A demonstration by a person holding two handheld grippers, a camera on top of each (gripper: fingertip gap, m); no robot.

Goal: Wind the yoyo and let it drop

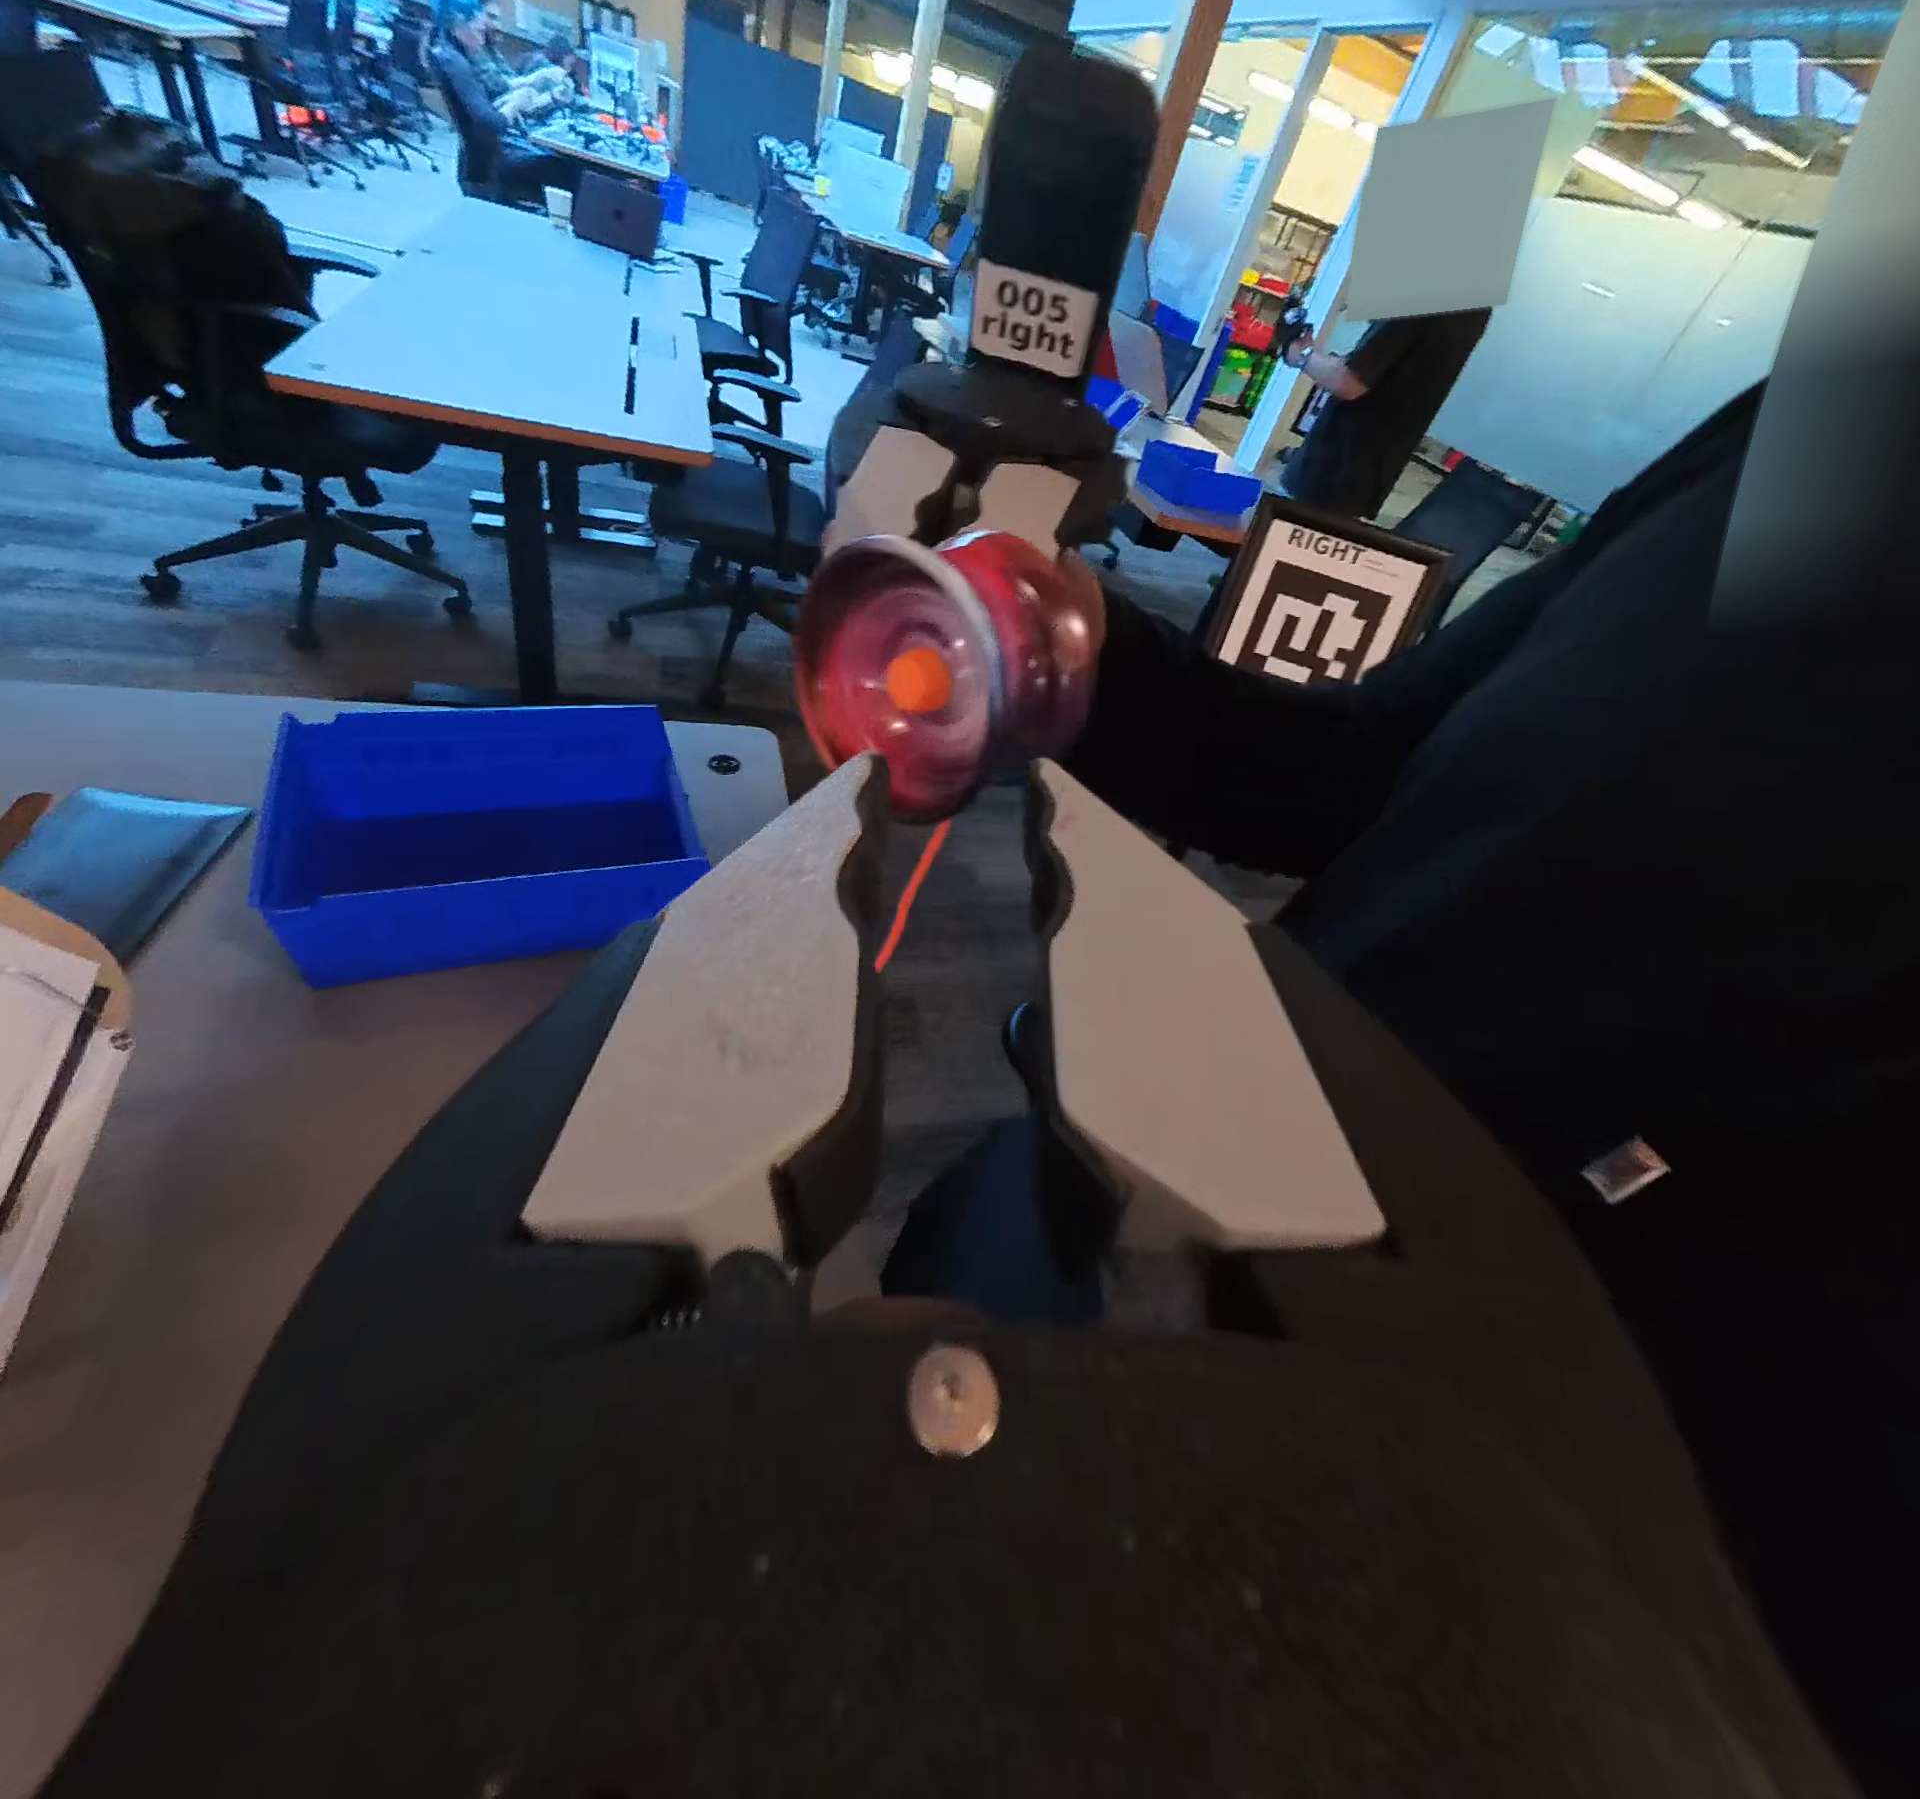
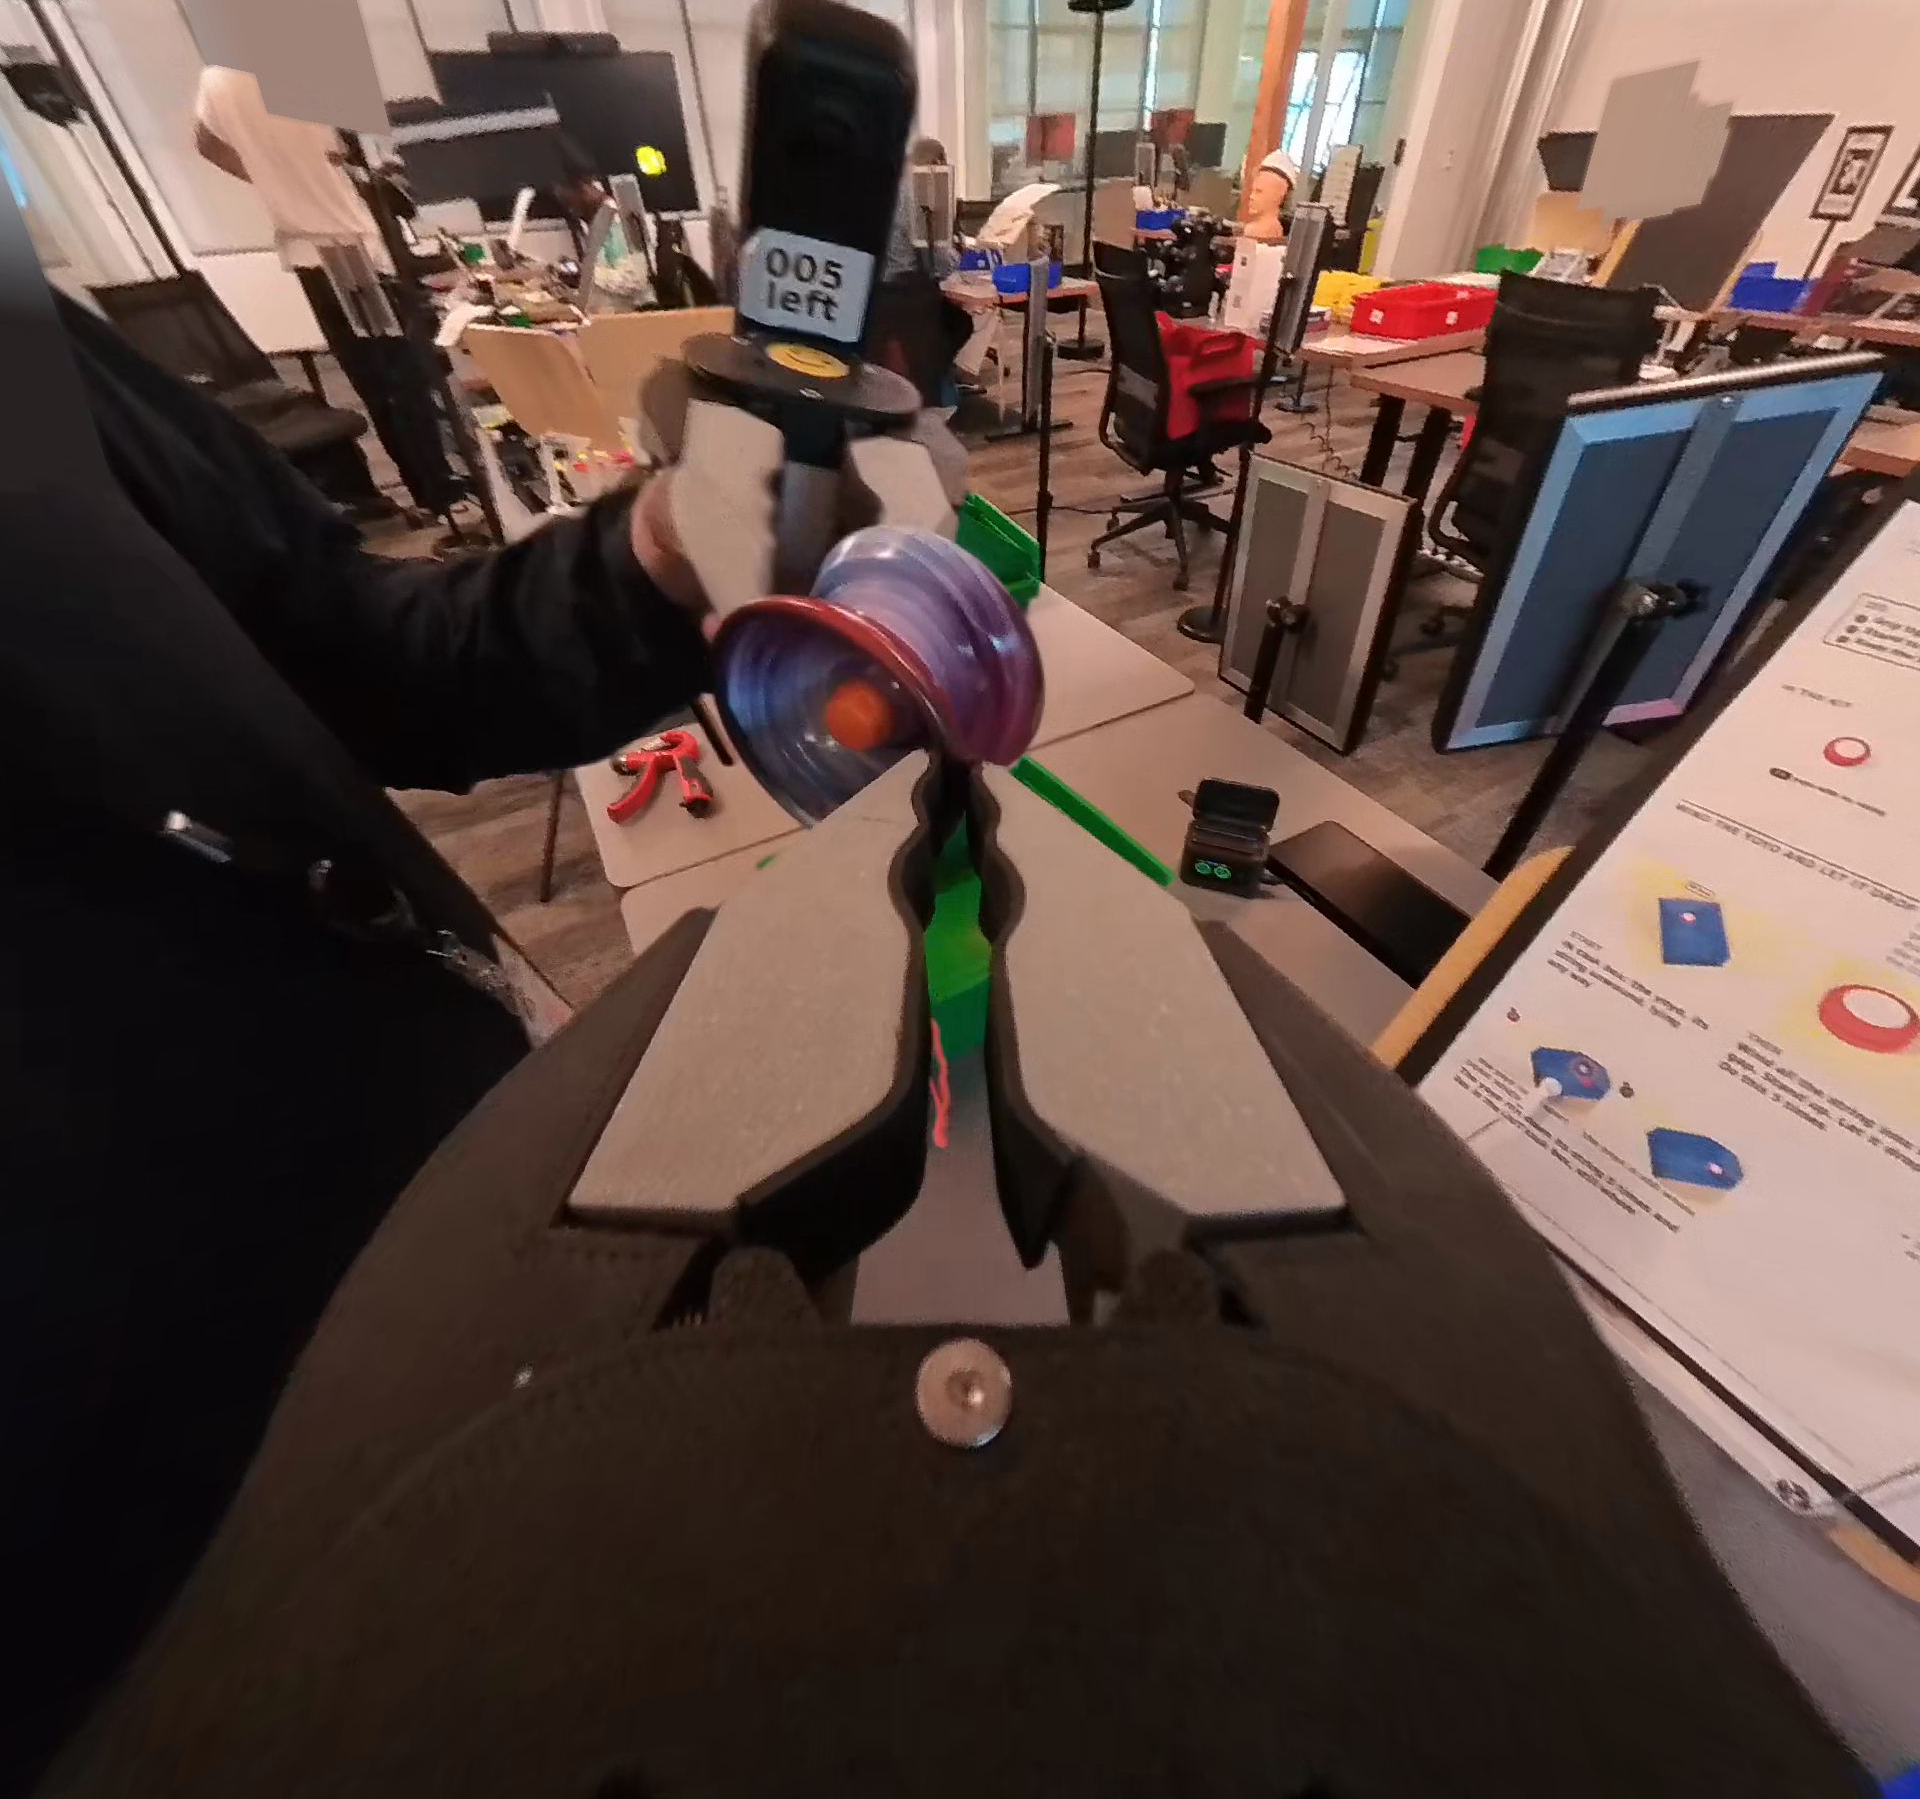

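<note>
- Your left gripper (image 1: 956, 773) stands wide. The yoyo (image 1: 935, 669) hangs in the air just past its tips, and neither pad presses on it.
- Your right gripper (image 2: 954, 778) is narrow, its fingers drawn almost together. A bit of red string (image 2: 940, 1084) shows in the slot between them, so it seems to pinch the string, with the yoyo (image 2: 873, 669) right at its tips.
- Winding looks done. The yoyo sits close up against the right tips, and only 1 short length of string (image 1: 914, 892) trails below it.
- The drop looks just begun or about to begin. The yoyo's faces are smeared as if it spins, yet it has not fallen away from the tips.
- What is left, as I judge it, is to hold the string while the yoyo runs down.
- Only the left view shows the loose string passing down between the left fingers, and the blue bin (image 1: 468, 814) on the table.
- Only the right view shows the string inside the right slot, the green bin (image 2: 956, 939) below and the instruction sheet (image 2: 1714, 1022) beside you.
</note>
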